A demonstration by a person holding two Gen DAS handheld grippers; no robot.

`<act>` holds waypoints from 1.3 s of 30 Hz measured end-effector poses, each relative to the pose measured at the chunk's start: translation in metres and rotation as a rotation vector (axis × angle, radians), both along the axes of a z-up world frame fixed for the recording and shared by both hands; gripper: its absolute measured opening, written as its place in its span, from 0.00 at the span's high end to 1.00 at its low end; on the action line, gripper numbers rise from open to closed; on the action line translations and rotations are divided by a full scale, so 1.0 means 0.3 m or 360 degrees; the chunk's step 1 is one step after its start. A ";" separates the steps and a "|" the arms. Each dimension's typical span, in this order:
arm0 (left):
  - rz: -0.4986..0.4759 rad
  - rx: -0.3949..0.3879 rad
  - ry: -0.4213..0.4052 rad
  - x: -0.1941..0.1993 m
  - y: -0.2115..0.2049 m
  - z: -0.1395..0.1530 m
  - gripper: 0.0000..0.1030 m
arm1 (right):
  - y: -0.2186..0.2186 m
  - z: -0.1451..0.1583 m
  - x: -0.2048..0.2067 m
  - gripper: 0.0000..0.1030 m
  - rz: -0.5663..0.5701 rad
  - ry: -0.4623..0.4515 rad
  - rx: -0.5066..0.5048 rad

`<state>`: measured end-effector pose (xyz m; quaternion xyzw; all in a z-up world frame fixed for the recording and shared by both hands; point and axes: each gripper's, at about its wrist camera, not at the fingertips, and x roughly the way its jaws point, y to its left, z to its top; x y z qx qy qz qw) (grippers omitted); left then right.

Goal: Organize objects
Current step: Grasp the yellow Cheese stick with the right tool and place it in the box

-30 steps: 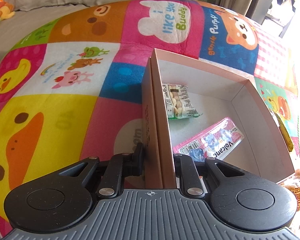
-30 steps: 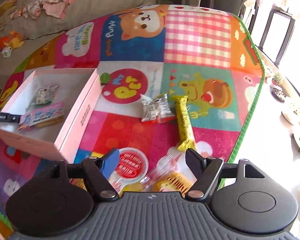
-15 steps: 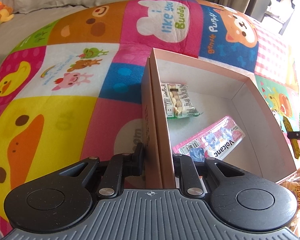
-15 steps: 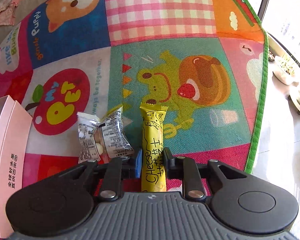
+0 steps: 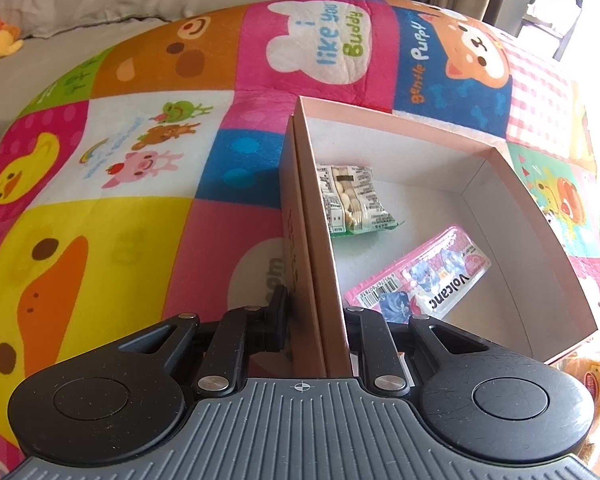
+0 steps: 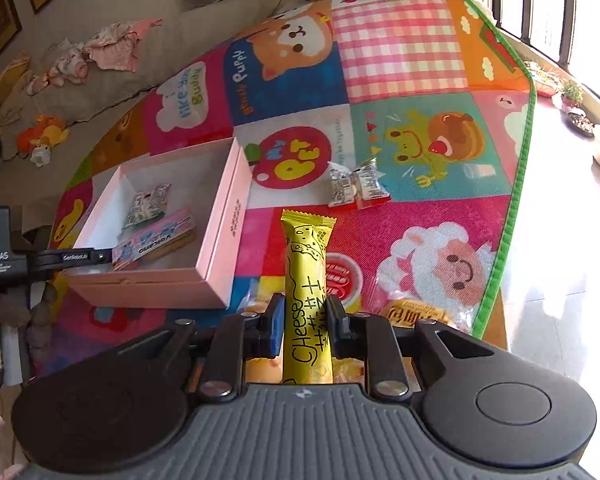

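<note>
Right claw (image 6: pixel 303 326) clamped on the yellow cheese stick (image 6: pixel 306 280), pads tight on both sides, stick pointing away from the camera and lifted clear of the play mat (image 6: pixel 400 60). Left claw (image 5: pixel 314 320) pinched on the near side wall of the pink box (image 5: pixel 532 232), one finger outside, one inside.

Box: open top, sits on the mat left of the stick in the right view. Inside: a pack of small white pieces (image 5: pixel 354 198) against the gripped wall, a pink Volcano packet (image 5: pixel 424 280) nearer the claw. Far right half of the box floor is bare.

Around the stick: twin clear-wrapped snack packs (image 6: pixel 356 184) on the mat beyond it, apart from it. Orange-labelled snack bag (image 6: pixel 414 314) just under and right of the right claw, near the mat's green edge (image 6: pixel 518 184). Round red-and-white label (image 6: pixel 342 280) under the stick's line.

Between stick and box: only the box's right wall stands up. Mat ends right at the green border; floor beyond. Sofa (image 6: pixel 112 80) with clothes and toys behind the mat.
</note>
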<state>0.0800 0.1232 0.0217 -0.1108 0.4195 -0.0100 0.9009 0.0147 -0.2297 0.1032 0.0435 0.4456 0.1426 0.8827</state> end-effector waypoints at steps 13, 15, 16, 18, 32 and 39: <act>-0.0032 -0.0006 -0.0003 -0.001 0.008 -0.002 0.81 | 0.301 0.036 0.007 0.80 0.0162 -0.0180 0.0203; -0.0034 0.0000 -0.0002 -0.001 0.005 -0.001 0.81 | 0.365 0.072 0.075 0.80 0.0137 -0.0290 0.0155; -0.0029 0.0004 -0.0001 0.000 0.003 0.000 0.81 | 0.405 0.085 0.116 0.80 0.0134 -0.0340 0.0123; -0.0023 0.0013 0.0000 0.000 -0.002 0.001 0.81 | 0.504 0.098 0.214 0.80 0.0135 -0.0390 0.0083; -0.0029 -0.0017 0.0003 0.006 0.007 0.000 0.80 | 0.835 -0.134 0.572 0.79 0.0174 0.0004 0.0120; -0.0019 -0.0025 -0.0007 0.002 0.010 -0.003 0.80 | 0.815 -0.168 0.576 0.76 0.0171 0.0038 0.0168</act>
